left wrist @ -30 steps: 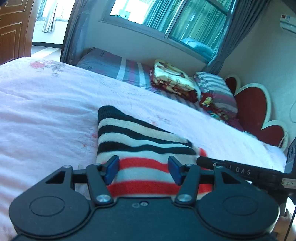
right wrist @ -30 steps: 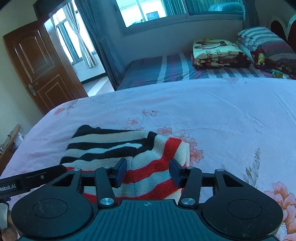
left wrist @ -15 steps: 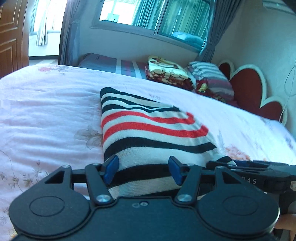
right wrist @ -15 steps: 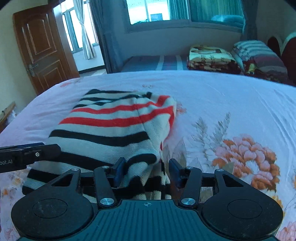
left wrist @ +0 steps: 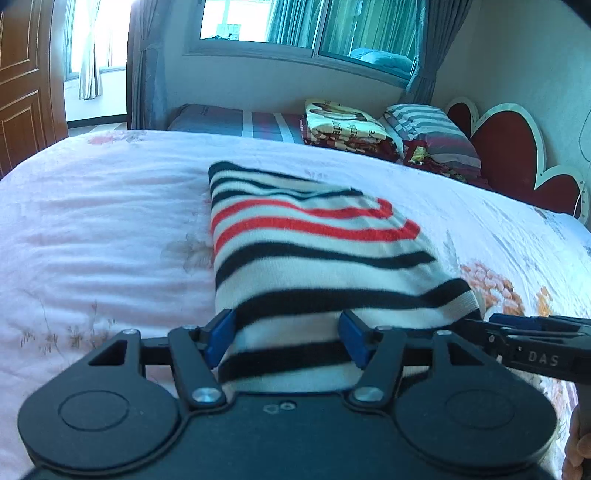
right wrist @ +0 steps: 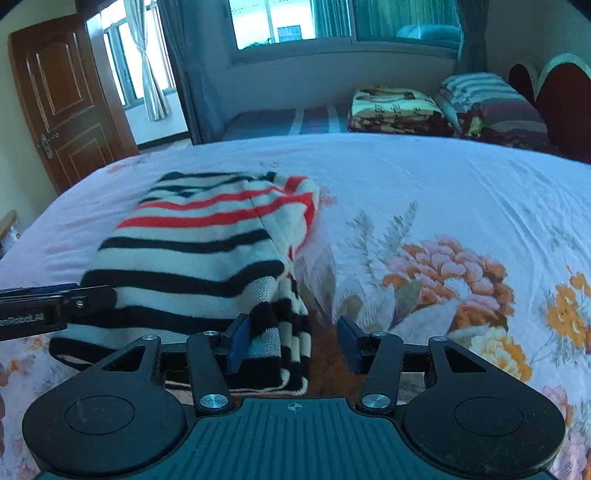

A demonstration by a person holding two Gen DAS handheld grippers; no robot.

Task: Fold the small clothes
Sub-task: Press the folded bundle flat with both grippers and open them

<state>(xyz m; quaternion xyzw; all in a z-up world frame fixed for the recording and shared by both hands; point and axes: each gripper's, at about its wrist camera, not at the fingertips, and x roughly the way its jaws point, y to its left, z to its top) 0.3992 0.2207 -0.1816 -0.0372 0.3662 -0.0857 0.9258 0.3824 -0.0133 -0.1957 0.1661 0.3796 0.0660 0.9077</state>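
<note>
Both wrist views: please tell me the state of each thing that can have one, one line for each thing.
Striped sweater: folded, lying on the bed, near edge between both grippers' fingers.
Left gripper: jaws opening, sweater edge between them.
Right gripper: open, sweater corner at its left finger only.
Door: open.
Blanket: folded, lying by the pillows.
Bed cover: spread flat, lightly wrinkled.

We see a bed under a pale pink floral bedspread point(right wrist: 424, 192). Beyond it lie a folded patterned blanket point(left wrist: 343, 123) and, just beside that, a striped pillow point(left wrist: 432, 133). A red scalloped headboard point(left wrist: 509, 144) stands at the right, a window point(right wrist: 332, 22) with teal curtains behind, a brown wooden door point(right wrist: 62, 99) at the left.
</note>
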